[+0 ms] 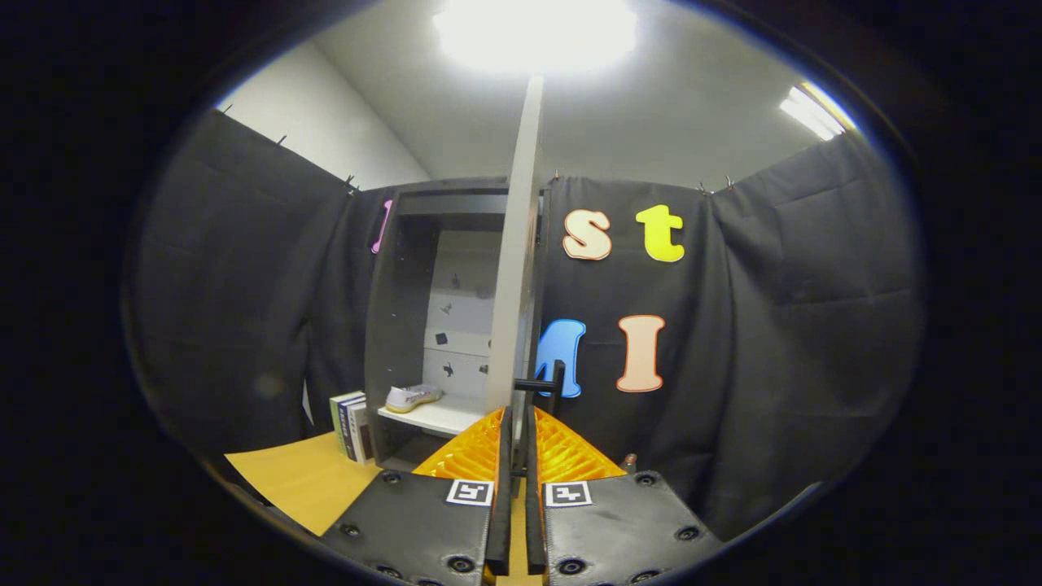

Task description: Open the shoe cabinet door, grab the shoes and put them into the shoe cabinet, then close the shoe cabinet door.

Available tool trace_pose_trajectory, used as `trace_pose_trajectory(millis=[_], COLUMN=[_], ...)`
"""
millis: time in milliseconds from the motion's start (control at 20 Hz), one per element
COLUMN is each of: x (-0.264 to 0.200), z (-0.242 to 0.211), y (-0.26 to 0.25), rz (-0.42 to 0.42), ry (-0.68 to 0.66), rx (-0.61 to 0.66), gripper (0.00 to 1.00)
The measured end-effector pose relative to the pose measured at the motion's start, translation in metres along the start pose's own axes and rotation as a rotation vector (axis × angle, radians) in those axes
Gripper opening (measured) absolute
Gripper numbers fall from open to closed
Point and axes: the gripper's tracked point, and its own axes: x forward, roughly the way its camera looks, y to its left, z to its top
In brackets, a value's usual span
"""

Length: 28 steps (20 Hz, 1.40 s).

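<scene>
- One shoe lies on the shelf inside the shoe cabinet, ahead and left of the jaws.
- Door stands open, edge-on just ahead of the jaws; its handle sits just beyond them.
- Judged step: closing the door. The next move calls for swinging it shut.
- Gripper: jaws nearly closed, a narrow gap left; whether they pinch the door edge, cannot tell.
- Books stand on the worktop, left of the jaws.

— Where's the shoe?
— A pale shoe lies on its sole on the white shelf inside the open dark cabinet, center-left.
— The door?
— The door stands edge-on, center frame.
</scene>
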Motion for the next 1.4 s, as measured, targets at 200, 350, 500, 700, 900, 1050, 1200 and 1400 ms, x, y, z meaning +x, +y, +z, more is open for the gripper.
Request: trace_pose_trajectory(millis=[200,350,500,700,900,1050,1200,1400], x=[0.002,0.01,0.017,0.039,0.063,0.078,0.092,0.101], z=[-0.012,-0.036,-0.065,-0.113,-0.157,-0.197,-0.236,-0.29], y=[0.033,0.072,0.1,0.134,0.156,0.164,0.168,0.174], rz=[0.06,0.139,0.184,0.217,0.219,0.205,0.191,0.178], ry=[0.009,0.05,0.101,0.176,0.253,0.315,0.394,0.502], rx=[0.037,0.049,0.052,0.03,0.036,0.057,0.075,0.071], gripper=[0.14,0.58,0.94,0.98,0.98,0.98,0.98,0.98])
